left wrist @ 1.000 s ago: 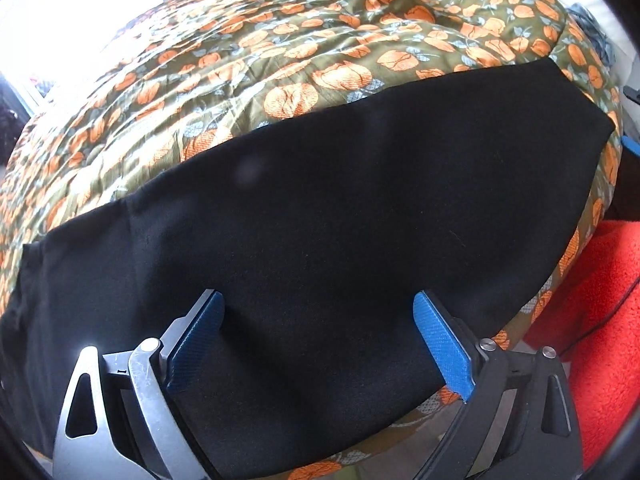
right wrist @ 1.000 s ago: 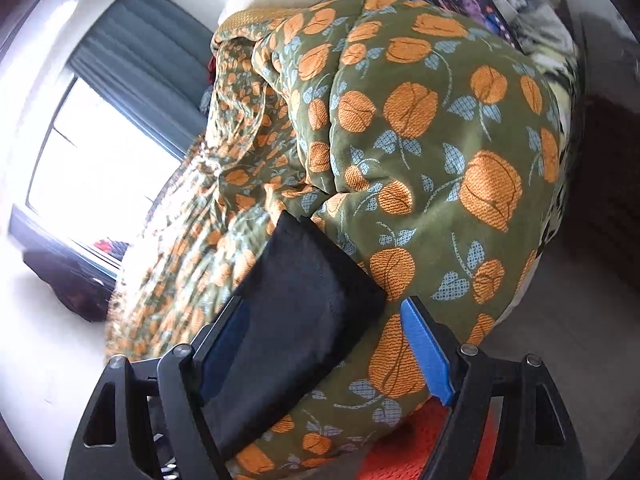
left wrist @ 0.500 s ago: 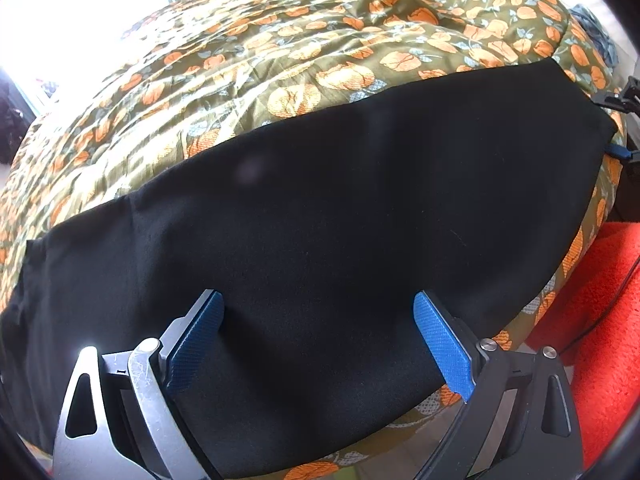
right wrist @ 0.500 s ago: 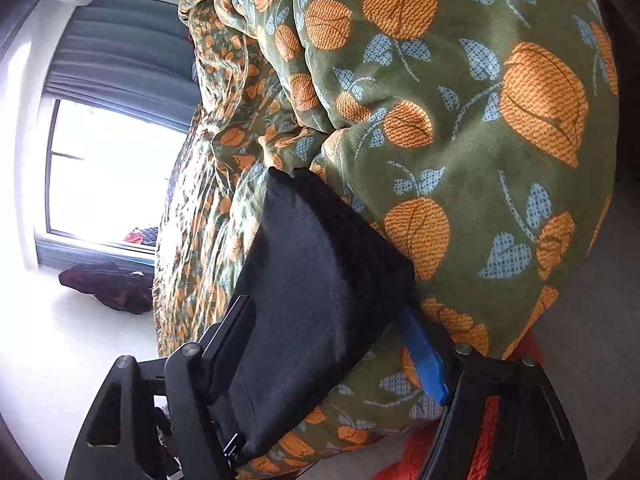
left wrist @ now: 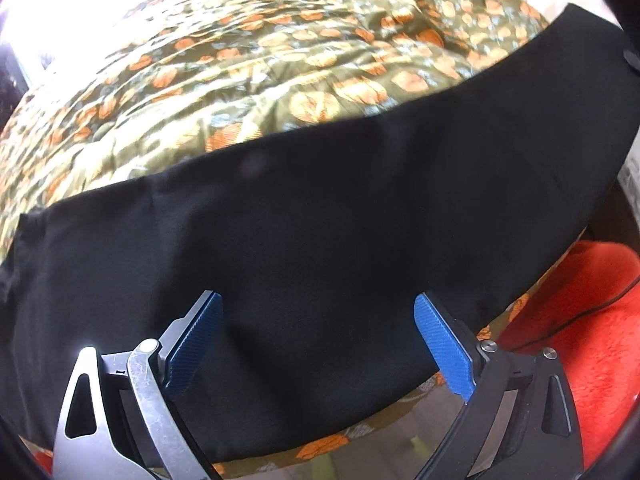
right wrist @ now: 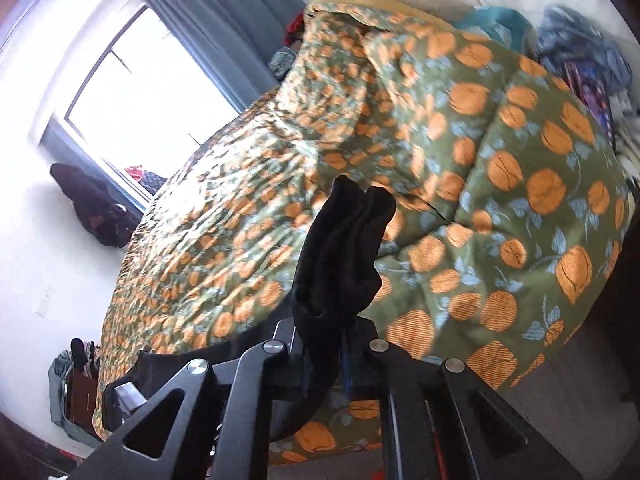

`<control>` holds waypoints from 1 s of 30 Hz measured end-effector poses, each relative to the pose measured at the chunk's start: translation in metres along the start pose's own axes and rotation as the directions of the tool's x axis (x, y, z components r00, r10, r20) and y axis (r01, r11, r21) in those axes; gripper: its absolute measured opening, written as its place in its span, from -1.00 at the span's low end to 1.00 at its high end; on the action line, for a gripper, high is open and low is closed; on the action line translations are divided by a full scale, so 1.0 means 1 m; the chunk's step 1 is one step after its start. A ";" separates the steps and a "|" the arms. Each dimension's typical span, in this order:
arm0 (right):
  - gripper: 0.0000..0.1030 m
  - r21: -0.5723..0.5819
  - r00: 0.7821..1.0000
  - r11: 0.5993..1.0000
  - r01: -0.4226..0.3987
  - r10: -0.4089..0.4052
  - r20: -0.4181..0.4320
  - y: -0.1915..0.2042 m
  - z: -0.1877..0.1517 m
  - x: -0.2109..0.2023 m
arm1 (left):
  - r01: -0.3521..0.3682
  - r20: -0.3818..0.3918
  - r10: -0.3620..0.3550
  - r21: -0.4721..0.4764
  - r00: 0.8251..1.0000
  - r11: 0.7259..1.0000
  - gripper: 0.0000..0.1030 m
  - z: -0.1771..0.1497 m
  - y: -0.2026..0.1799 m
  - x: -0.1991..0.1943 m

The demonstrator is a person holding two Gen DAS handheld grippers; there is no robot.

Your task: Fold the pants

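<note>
Pants [right wrist: 340, 256] apparently pinched between right jaws.

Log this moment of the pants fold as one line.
step: first fold | right gripper: shut on black pants end, raised | left gripper: open above pants | surface: floral quilt

Bare quilt [left wrist: 280, 80] beyond pants [left wrist: 340, 232]

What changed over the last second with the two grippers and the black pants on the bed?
The right gripper closed on the end of the black fabric pants and lifted it off the green quilt with orange flowers; that end now stands bunched above its shut fingers. The left gripper stayed open over the flat middle of the pants, gripping nothing.
</note>
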State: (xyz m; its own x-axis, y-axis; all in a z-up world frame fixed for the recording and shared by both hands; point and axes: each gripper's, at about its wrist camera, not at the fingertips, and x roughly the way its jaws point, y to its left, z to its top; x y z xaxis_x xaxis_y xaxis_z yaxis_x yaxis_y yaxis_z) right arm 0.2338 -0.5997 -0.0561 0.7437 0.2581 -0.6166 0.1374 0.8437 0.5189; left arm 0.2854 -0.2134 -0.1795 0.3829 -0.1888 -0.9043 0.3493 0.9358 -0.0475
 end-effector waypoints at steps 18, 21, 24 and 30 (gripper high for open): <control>0.33 -0.580 0.925 0.741 -0.340 0.151 -0.349 0.313 -0.227 0.168 | -0.068 0.072 0.132 -0.563 0.989 0.824 0.88 -0.087 0.243 -0.090; 0.33 -0.583 0.901 0.730 -0.357 0.104 -0.421 0.289 -0.250 0.165 | -0.042 0.083 0.109 -0.574 0.991 0.818 0.88 -0.104 0.247 -0.091; 0.37 -0.611 0.918 0.724 -0.320 0.078 -0.389 0.258 -0.238 0.134 | 0.037 0.155 0.056 -0.538 0.986 0.842 0.87 -0.109 0.233 -0.097; 0.62 -0.623 0.960 0.763 -0.172 -0.010 -0.278 0.195 -0.231 0.079 | 0.207 0.221 -0.139 -0.321 0.965 0.924 0.27 -0.074 0.176 -0.087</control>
State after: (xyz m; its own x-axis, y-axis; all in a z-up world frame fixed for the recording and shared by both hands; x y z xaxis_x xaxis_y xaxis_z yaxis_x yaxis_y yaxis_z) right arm 0.1684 -0.3064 -0.1405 0.5308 0.3701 -0.7624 -0.4311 0.8924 0.1331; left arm 0.2507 -0.0100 -0.1402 0.5105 -0.3781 -0.7722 0.1271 0.9214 -0.3671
